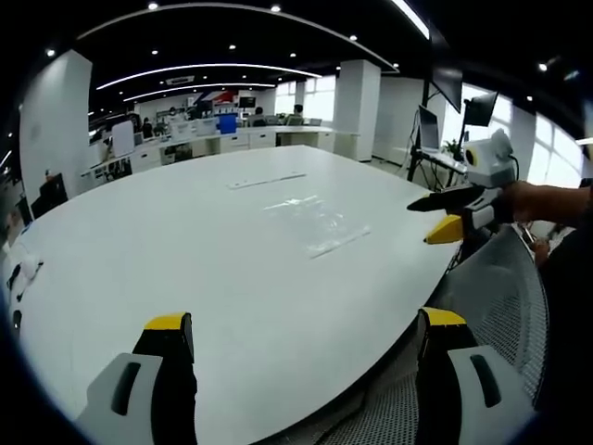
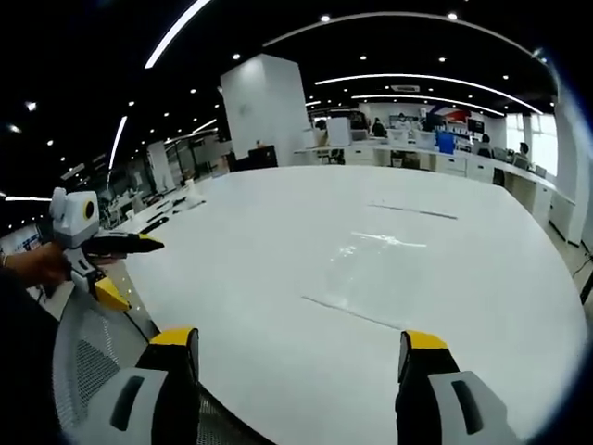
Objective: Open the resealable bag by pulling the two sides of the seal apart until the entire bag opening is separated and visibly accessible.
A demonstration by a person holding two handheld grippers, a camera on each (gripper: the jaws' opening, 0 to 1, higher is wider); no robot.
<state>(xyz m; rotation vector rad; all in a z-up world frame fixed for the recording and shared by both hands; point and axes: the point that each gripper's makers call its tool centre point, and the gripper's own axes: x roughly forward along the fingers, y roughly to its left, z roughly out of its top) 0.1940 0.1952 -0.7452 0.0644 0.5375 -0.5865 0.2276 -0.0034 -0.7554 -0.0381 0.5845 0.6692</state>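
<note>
A clear resealable bag [image 1: 320, 221] lies flat on the white table [image 1: 185, 250], hard to make out against it; its long edge faces the near table rim. In the right gripper view the bag [image 2: 371, 273] rests ahead of my right gripper [image 2: 298, 345], whose yellow-tipped jaws stand wide apart and empty. My left gripper [image 1: 306, 326] is open too, low over the near table edge, well short of the bag. Each gripper shows in the other's view, held off the table rim: the right one [image 1: 424, 222] and the left one [image 2: 144, 275], both with jaws spread.
A thin clear strip [image 1: 267, 179] lies farther back on the table [image 2: 278, 241]. A grey mesh chair [image 1: 500, 297] stands at the near rim, between the grippers. A person's hand [image 1: 547, 199] holds the right gripper. Office desks and monitors line the far side.
</note>
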